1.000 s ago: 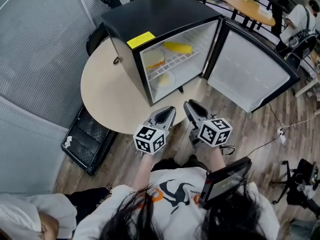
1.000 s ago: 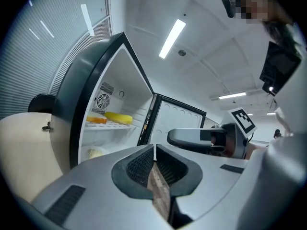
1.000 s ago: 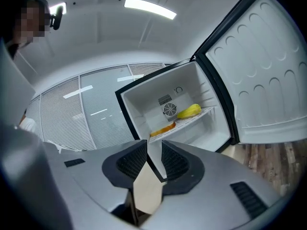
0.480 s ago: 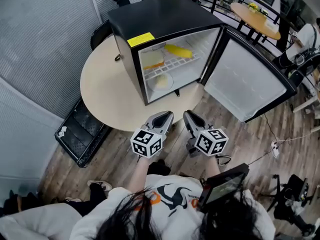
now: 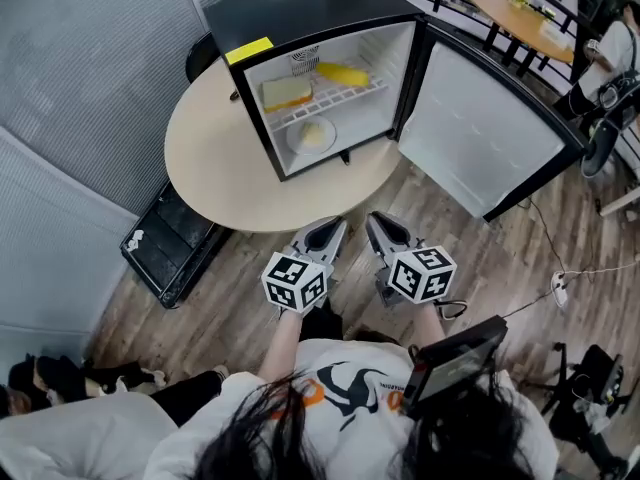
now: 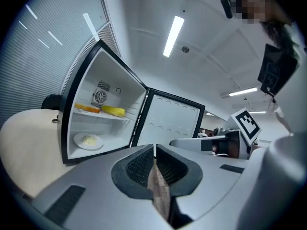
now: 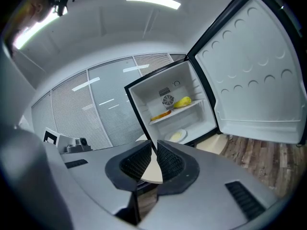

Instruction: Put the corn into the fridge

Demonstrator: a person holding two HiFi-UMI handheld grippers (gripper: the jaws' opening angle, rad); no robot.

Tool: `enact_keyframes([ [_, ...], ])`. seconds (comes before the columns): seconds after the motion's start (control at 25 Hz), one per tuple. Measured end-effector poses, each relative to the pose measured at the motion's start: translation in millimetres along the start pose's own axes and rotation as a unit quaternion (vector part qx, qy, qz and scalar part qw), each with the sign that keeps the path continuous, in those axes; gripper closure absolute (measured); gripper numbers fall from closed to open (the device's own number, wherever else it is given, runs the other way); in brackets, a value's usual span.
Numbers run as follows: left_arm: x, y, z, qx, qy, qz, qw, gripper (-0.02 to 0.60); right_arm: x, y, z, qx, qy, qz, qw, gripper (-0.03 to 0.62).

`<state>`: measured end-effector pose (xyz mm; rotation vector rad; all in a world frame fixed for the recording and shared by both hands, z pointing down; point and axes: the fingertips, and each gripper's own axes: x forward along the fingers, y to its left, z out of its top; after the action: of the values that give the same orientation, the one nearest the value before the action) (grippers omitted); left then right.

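Note:
The yellow corn point(image 5: 342, 73) lies on the upper wire shelf of the black mini fridge point(image 5: 300, 13), whose door point(image 5: 470, 138) stands wide open to the right. It also shows in the left gripper view as the corn point(image 6: 113, 111) and in the right gripper view as the corn point(image 7: 182, 101). My left gripper point(image 5: 325, 233) hangs over the wooden floor, short of the table edge, jaws nearly together and empty point(image 6: 155, 150). Beside it, my right gripper point(image 5: 383, 226) is closing, a narrow gap left, with nothing between the jaws point(image 7: 155, 147).
The fridge stands on a round beige table point(image 5: 215, 168). A slice of bread point(image 5: 286, 93) shares the shelf with the corn, and a plate point(image 5: 311, 135) sits on the fridge floor. A black case point(image 5: 165, 253) lies on the floor at left. Cables point(image 5: 560, 273) run at right.
Both grippers have drawn back from the table edge toward the person and now hang over the floor. The corn, bread and plate stay in the fridge.

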<state>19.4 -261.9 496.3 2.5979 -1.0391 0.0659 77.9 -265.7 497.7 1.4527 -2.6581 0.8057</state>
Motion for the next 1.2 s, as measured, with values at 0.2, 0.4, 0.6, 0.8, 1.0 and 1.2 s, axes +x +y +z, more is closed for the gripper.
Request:
enact_keyframes([
  [0.2,-5.4,-34.7,-20.2,0.001,0.009,0.007,0.9999,0.566,-30.8,-4.8,-13.7,-0.001,0.009,0.008,1.0,0.548],
  [0.4,-18.1,-63.5,-32.7,0.007,0.011,0.016,0.9998,0.566,-55.3,0.5,-25.4,-0.007,0.013,0.022,1.0,0.548],
  [0.6,-31.0,-81.8,-43.4,0.009,0.011,0.026,0.9996,0.566,-74.6,9.2,-36.9,-0.033,0.025,0.031,0.999,0.548],
  [0.8,-44.0,-94.9,-48.2,0.013,0.008,0.033,0.9993,0.566,-87.6,21.4,-42.5,-0.038,0.021,0.052,0.998,0.548],
  [1.0,-56.9,-100.7,-51.4,0.015,0.006,0.041,0.999,0.566,-95.1,33.0,-44.6,-0.045,0.011,0.067,0.997,0.566],
  [1.2,-64.8,-104.5,-48.3,0.015,-0.005,0.047,0.9988,0.566,-100.3,38.1,-43.5,-0.047,0.007,0.072,0.996,0.579],
])
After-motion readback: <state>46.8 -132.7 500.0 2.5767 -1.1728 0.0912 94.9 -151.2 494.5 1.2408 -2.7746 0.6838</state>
